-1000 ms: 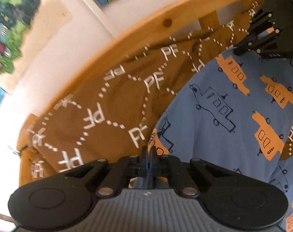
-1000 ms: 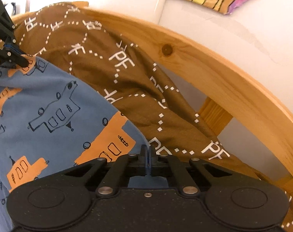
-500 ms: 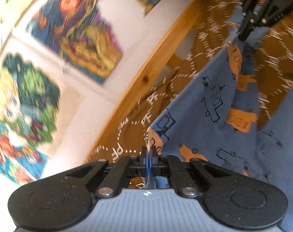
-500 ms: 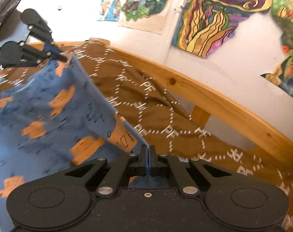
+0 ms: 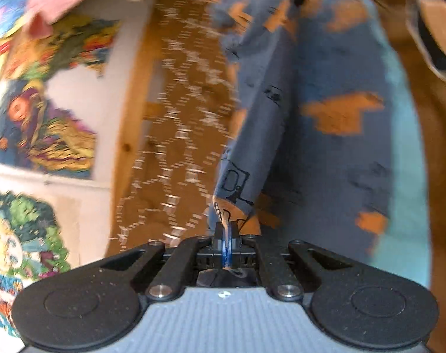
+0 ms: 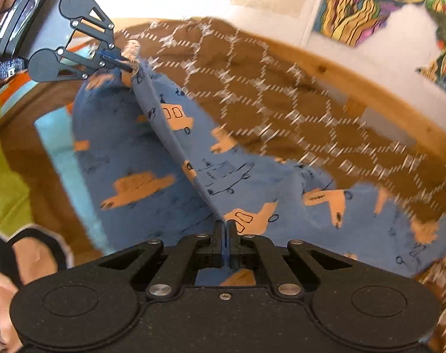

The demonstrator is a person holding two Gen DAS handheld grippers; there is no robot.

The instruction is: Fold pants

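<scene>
White wall (image 6: 379, 41) ran beyond the fingers, hung with bright paintings (image 6: 367, 3); more of them (image 5: 43, 135) sat left of the fingers in the left view. A curved pine rail (image 6: 334, 67) crossed below the wall, with a short upright post (image 6: 355, 107) under it. A brown spread (image 6: 281, 94) with a white dashed hexagon print lay ahead of the fingers, up against the rail. Daylight, soft. Heavy motion blur.

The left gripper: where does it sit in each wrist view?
Left wrist: the left gripper sits bottom centre, shut on the blue pants.
Right wrist: it is upper left, pinching the far end of the pants' taut edge.
Shared landmark: the brown patterned blanket behind the pants.
</scene>
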